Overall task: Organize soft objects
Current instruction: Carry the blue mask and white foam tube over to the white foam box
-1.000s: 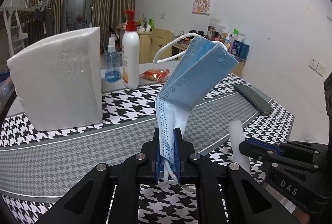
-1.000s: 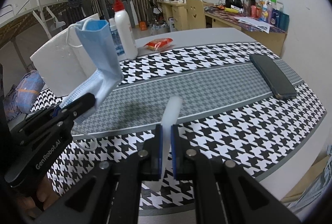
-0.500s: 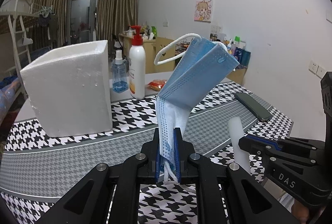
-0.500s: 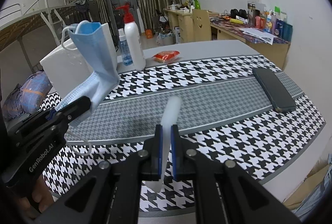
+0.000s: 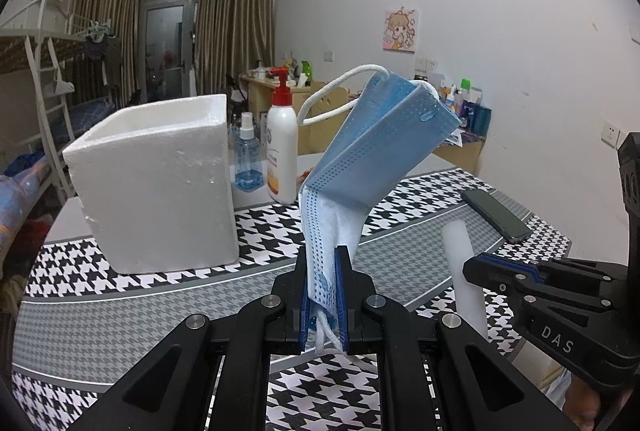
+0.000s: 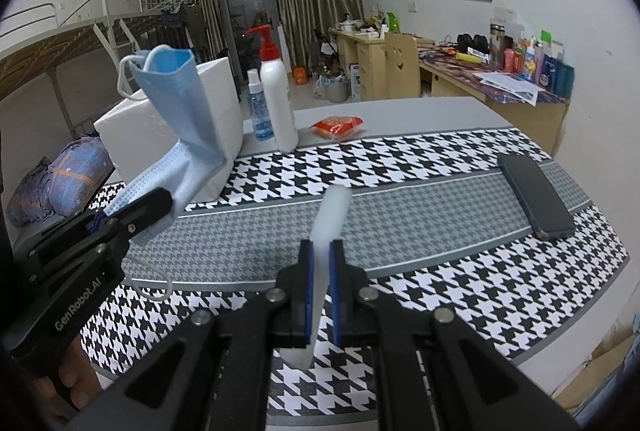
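Observation:
My left gripper is shut on a folded blue face mask that stands up above the table, ear loops at its top and bottom. In the right wrist view the mask and left gripper sit at the left. My right gripper is shut on a white foam strip held above the table; the strip and right gripper show at right in the left wrist view. A white foam box stands open-topped at the table's far left.
A white pump bottle and a blue spray bottle stand right of the box. An orange snack packet lies behind them. A dark phone lies at the right on the houndstooth cloth.
Both grippers have risen a little with their loads; the box's open top now shows. The grips are unchanged.

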A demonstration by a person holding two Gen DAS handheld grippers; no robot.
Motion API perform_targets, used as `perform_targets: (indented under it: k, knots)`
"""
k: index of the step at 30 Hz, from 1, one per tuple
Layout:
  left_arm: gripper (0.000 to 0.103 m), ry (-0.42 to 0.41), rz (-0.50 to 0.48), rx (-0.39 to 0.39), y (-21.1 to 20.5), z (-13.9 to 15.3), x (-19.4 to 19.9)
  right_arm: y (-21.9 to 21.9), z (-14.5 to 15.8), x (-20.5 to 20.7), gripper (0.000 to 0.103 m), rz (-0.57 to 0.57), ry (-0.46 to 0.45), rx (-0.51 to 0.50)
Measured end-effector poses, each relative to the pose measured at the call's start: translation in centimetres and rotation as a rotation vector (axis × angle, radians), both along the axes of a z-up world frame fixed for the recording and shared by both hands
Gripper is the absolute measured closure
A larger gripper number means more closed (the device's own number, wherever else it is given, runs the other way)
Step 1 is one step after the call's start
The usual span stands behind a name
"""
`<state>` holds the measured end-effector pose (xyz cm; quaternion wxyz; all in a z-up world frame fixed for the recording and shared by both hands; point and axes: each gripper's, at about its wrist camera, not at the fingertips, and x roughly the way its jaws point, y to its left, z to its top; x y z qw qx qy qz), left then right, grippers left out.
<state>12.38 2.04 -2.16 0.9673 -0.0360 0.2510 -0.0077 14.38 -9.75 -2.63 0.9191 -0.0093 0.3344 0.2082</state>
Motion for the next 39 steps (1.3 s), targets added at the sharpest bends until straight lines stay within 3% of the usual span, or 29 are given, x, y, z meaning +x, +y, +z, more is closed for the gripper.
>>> perform_targets:
  k: [39]
  knots:
    - [0.091,-0.043,0.071,0.030,4.5,3.3,-1.3,3.0,2.1,0.5,0.093,0.105,-0.070,0.004]
